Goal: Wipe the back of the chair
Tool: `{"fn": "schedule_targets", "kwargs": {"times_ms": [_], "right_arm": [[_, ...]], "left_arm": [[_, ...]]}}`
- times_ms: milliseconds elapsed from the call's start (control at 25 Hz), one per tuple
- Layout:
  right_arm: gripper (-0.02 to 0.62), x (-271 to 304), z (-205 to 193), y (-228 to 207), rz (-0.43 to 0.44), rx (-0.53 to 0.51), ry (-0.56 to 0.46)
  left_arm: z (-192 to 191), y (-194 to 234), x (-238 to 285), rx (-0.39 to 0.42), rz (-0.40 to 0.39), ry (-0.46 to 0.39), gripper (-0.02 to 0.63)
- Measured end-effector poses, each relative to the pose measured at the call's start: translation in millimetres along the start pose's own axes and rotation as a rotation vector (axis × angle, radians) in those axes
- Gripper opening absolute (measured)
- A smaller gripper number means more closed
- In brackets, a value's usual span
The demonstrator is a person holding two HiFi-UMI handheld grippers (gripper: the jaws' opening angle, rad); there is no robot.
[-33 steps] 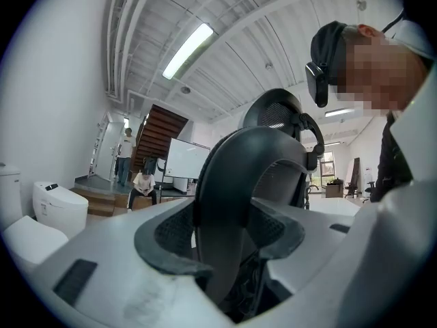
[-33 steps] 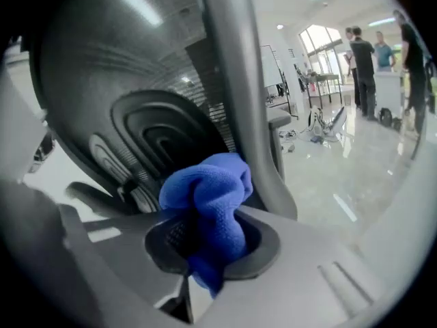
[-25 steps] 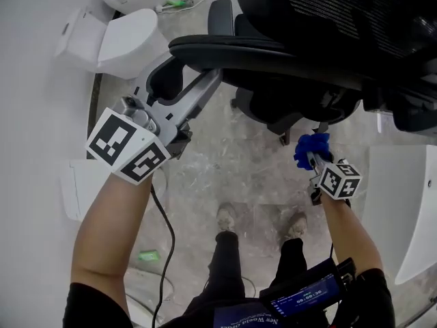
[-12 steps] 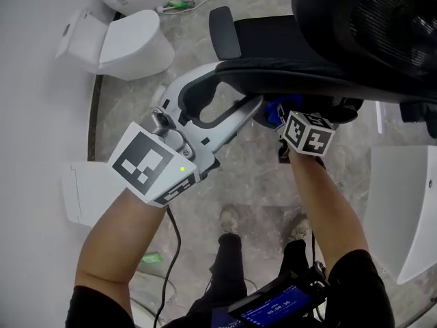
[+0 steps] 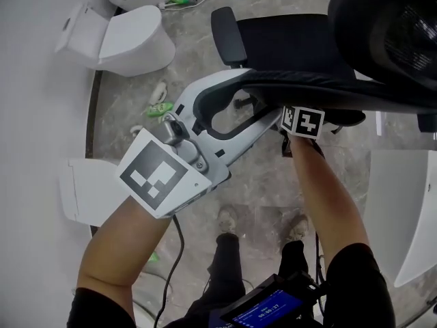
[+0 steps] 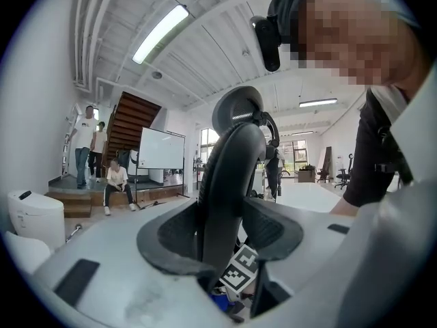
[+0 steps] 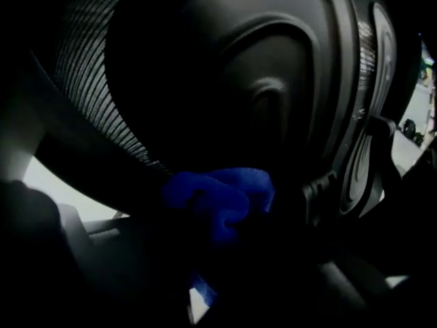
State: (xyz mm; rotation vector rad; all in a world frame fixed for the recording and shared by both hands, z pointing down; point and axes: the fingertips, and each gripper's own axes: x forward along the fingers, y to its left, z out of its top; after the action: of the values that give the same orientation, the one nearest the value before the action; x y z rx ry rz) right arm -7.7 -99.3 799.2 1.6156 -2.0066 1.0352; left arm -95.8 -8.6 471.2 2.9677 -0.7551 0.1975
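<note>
From above, the left gripper (image 5: pixel 265 98) is clamped on the top edge of the chair (image 5: pixel 355 93), with the right gripper (image 5: pixel 302 120) tucked just beneath that edge. Left gripper view: the chair's black edge stands pinched between its jaws. Right gripper view: the jaws are closed on a blue cloth (image 7: pixel 222 197), close up to the chair's dark back

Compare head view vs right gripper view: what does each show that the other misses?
Head view only: the left gripper, whose jaws have just been closing on the back frame of the chair, plus a white toilet and the person's shoes on the floor. Right gripper view only: the blue cloth pinched in the right gripper, close to the back's mesh and shell. Both: the black chair.
</note>
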Motion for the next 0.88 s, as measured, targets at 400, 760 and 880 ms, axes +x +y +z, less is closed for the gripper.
{"fn": "schedule_targets", "kwargs": {"times_ms": [400,760,880], "right_arm": [[0.058,-147,-9,32,0.228,-0.009,-0.062],[0.058,-328,64,36,0.263,-0.129,-0.118],[0.058,-399,98,39,0.271,-0.151,-0.170]], "left_arm": [[7,2,-49,-0.102,0.095,-0.056,0.214],[25,-45,-126,-0.340,0.178,-0.003,0.095],[60,-61,-145,-0.388,0.188,-0.042,0.066]]}}
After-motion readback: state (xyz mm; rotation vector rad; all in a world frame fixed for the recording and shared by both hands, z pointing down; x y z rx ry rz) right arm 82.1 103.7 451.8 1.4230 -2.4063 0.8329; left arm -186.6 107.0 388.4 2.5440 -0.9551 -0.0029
